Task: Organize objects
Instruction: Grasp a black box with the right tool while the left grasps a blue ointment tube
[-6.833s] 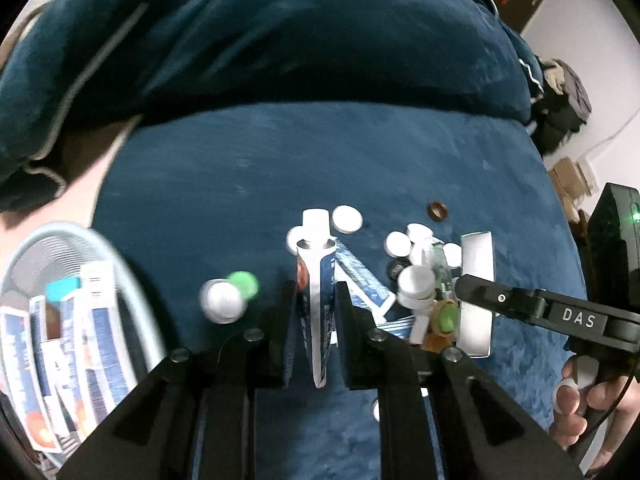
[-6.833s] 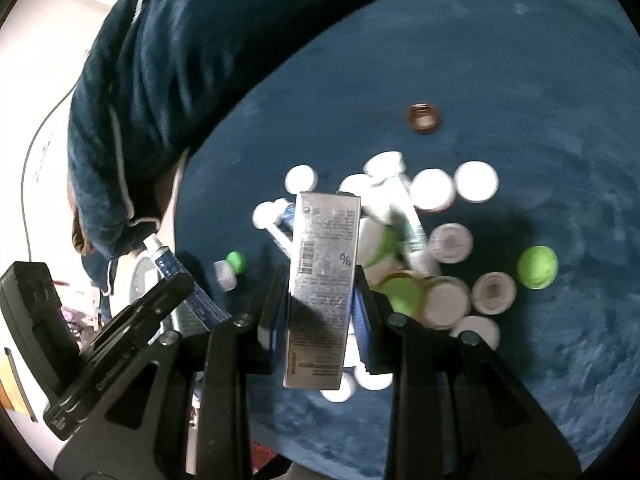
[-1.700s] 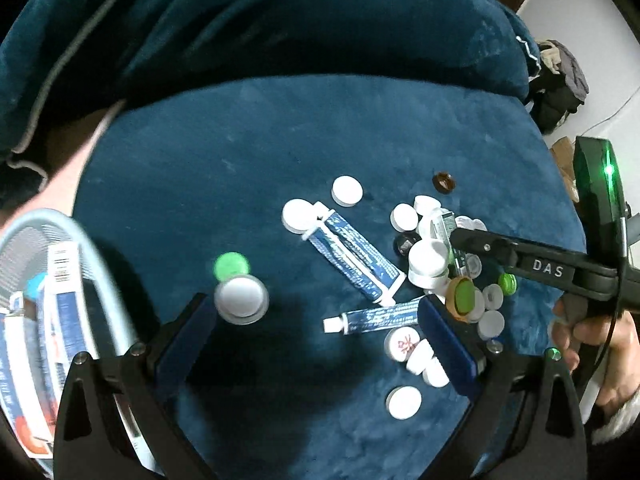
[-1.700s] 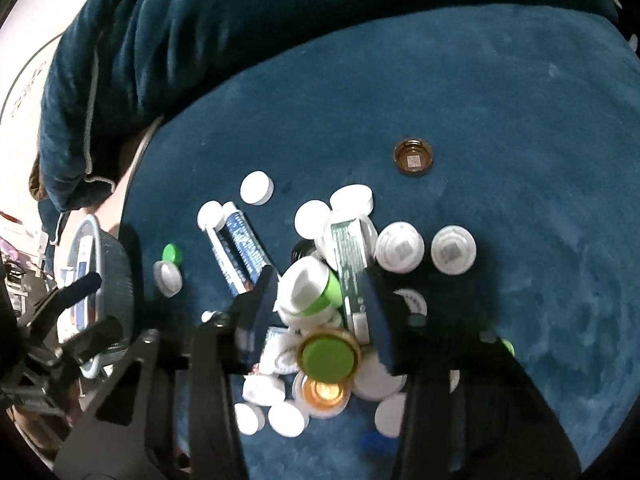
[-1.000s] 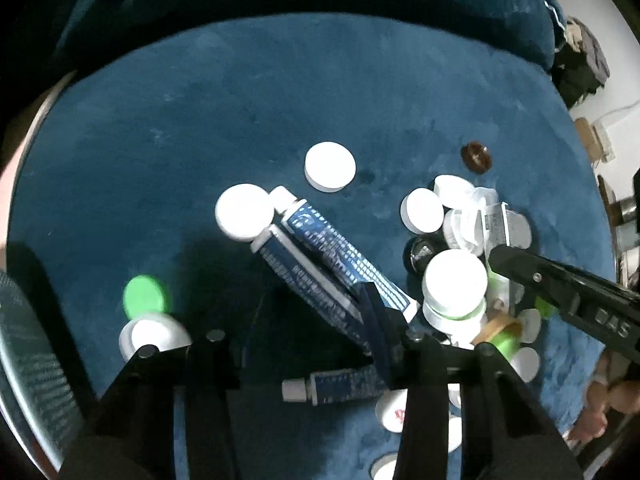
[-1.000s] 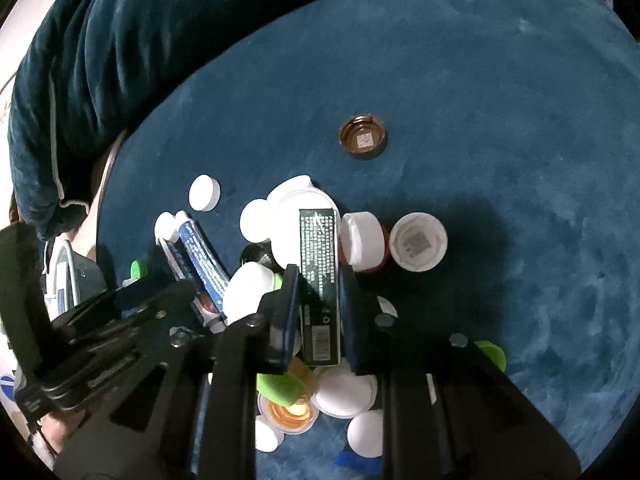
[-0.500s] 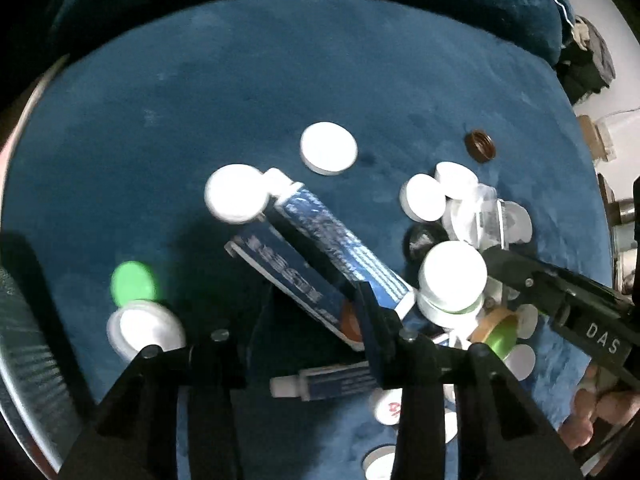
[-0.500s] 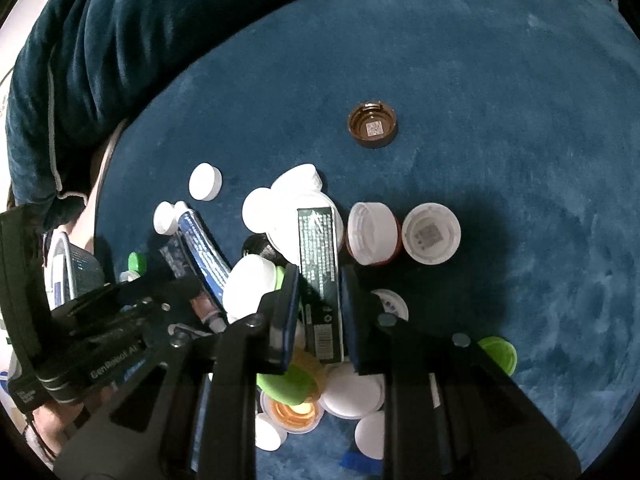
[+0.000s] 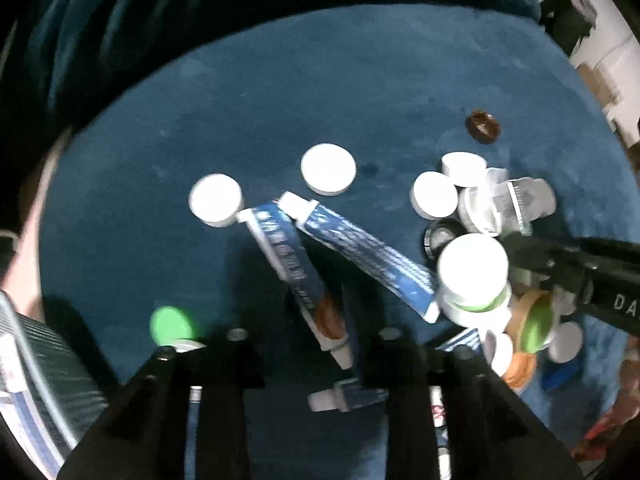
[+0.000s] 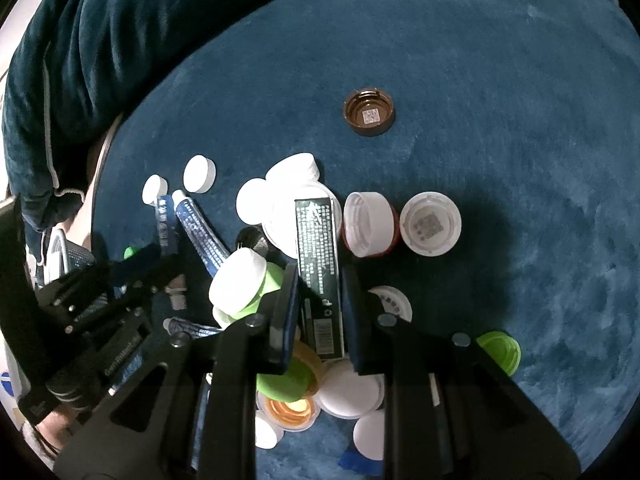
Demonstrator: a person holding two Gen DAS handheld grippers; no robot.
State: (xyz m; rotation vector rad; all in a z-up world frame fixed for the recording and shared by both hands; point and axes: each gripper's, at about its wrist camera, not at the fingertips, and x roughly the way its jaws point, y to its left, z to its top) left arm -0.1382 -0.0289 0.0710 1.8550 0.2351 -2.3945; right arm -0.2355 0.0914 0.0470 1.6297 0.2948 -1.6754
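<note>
Left wrist view: the left gripper [image 9: 320, 316] points steeply down at the blue cloth [image 9: 280, 100]; its jaws have just been closing, with the tail of the near blue tube [image 9: 294, 268] between them.
Grip on the tube: the pads look pressed on the crimped tail, so I judge it held, though blur hides the contact itself.
Tube's long axis: it runs from the fingers toward 11 o'clock, cap end far, next to a white cap [image 9: 216, 199].
Second tube: a second blue tube [image 9: 360, 248] lies just beside it, running from 12 toward 4 o'clock, its cap end touching the first near 12.
Right wrist view: the right gripper [image 10: 318, 312] is clamped on a dark narrow box [image 10: 319, 256].
Box's long axis: straight out from the fingers toward 12 o'clock, over the heap of caps [image 10: 288, 216].
Nearer hand: the left one alone has the tube; the right is occupied with the box.
Basket: a basket [image 9: 52, 364] shows at 8 o'clock in the left view, well apart from the heap.
Coming move, as I judge it: lift the tube clear of its neighbour, then swing toward 8 o'clock.
</note>
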